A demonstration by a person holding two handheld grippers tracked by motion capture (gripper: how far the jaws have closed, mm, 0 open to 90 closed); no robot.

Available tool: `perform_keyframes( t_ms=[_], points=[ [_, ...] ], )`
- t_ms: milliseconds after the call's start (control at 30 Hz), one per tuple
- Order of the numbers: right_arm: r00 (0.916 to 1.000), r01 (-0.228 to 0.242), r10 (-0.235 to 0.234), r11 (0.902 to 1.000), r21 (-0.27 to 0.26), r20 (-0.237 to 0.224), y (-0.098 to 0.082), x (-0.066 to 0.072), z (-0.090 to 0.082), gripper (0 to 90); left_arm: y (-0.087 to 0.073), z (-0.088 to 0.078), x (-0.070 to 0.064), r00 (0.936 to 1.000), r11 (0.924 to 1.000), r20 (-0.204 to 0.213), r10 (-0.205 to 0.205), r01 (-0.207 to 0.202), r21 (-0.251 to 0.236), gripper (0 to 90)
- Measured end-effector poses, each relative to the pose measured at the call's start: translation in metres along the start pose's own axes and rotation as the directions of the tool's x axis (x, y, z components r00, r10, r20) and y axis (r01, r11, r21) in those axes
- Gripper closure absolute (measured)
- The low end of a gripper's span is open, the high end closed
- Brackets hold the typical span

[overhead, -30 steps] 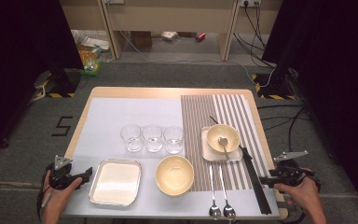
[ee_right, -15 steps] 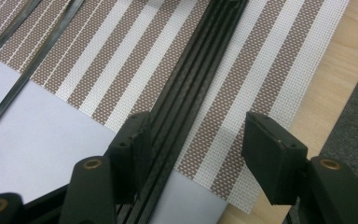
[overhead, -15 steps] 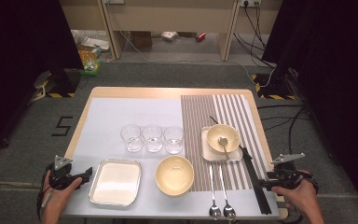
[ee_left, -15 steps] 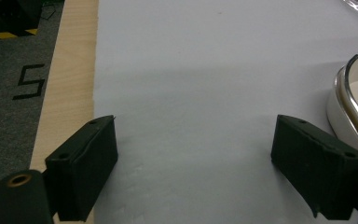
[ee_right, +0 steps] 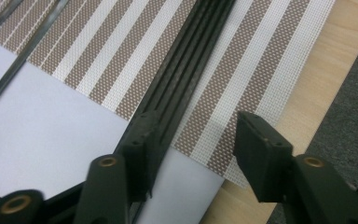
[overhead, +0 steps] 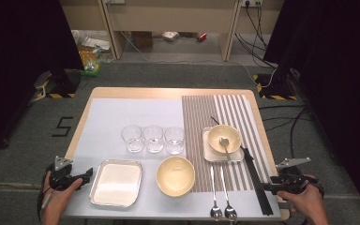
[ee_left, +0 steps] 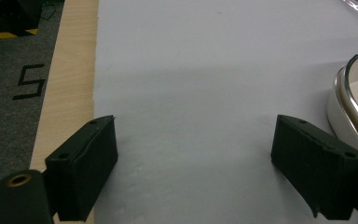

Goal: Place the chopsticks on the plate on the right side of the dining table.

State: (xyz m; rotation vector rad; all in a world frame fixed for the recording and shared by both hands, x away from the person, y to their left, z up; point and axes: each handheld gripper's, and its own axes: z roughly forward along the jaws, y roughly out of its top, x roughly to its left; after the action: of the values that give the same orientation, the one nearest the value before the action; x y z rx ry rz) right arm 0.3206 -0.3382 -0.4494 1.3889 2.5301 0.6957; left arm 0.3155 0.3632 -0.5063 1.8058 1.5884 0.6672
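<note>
The right hand-held gripper (ee_right: 191,154), its jaws just closing but still apart and gripping nothing, hangs over the near end of the black chopsticks (ee_right: 177,88), whose long axis runs away along the striped mat (ee_right: 242,70) at the desk's right edge.

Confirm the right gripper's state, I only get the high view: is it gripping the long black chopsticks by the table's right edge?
Observer: Not gripping. In the right gripper view the right gripper has its jaws apart, and they have just been closing. One jaw overlaps the black chopsticks, and only brown-and-white striped woven placemat lies between them.
Operator: Left gripper?
Observer: The left gripper is wide open above the plain pale sheet, with nothing between its jaws.
Operator: Near the tray?
Observer: The rectangular metal tray has its rim right beside one jaw. I cannot tell whether they touch.
</note>
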Motion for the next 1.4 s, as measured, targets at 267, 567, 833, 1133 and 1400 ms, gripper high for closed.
perform_keyframes(
  t_ms=[267,567,833,1133,1400],
  points=[
    [0.9999,-0.005,0.005,0.9999,0.013,-0.010,-0.001,0.000,0.004,55.4,0.000,0.000,0.000,1.0000,1.0000,-0.001,0.001,-0.001,0.000,13.6],
    [0.9993,-0.014,0.015,0.9997,0.022,-0.034,-0.002,-0.001,0.008,56.8,0.000,0.000,0.000,1.0000,1.0000,-0.001,0.001,-0.001,0.001,13.6],
    [0.9981,-0.034,0.035,0.9993,0.015,-0.051,-0.003,-0.004,0.009,58.4,0.000,0.000,0.000,1.0000,1.0000,-0.001,0.002,-0.002,0.001,13.6],
    [0.9976,-0.045,0.047,0.9986,0.026,-0.052,-0.002,-0.003,0.010,61.6,0.000,0.000,0.000,1.0000,1.0000,-0.001,0.002,-0.002,0.002,13.5],
    [0.9951,-0.075,0.079,0.9942,0.077,-0.059,0.005,-0.010,0.011,72.7,0.000,0.000,0.000,1.0000,1.0000,-0.004,0.003,-0.003,0.001,13.6]
  ],
)
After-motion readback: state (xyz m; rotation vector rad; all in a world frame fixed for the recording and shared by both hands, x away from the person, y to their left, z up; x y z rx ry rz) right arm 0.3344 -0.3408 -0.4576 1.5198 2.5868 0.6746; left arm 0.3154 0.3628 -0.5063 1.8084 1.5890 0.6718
